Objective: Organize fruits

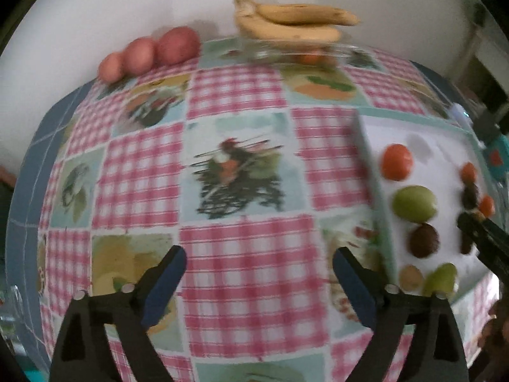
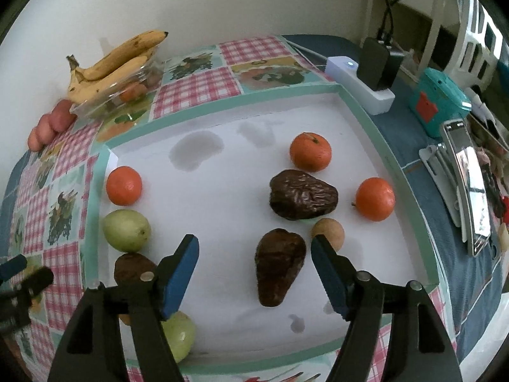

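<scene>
My right gripper (image 2: pixel 254 245) is open over the white tray (image 2: pixel 375 121). A dark wrinkled fruit (image 2: pixel 280 264) lies between its jaws, nearer the right finger, and the pads are clear of it. Also in the tray are another dark fruit (image 2: pixel 302 194), three oranges (image 2: pixel 310 152), a small tan fruit (image 2: pixel 329 232), two green fruits (image 2: pixel 126 229) and a brown one (image 2: pixel 133 267). My left gripper (image 1: pixel 259 264) hangs open and empty over the checked tablecloth (image 1: pixel 238 95), left of the tray (image 1: pixel 375 165). Bananas (image 1: pixel 296 20) rest on a glass bowl (image 1: pixel 276 51).
Three reddish fruits (image 1: pixel 149 52) sit by the wall at the back left. Right of the tray stand a white power strip with plugs (image 2: pixel 366 79), a teal device (image 2: pixel 439 102) and a phone on a stand (image 2: pixel 470 187). A white chair (image 2: pixel 477 41) is behind.
</scene>
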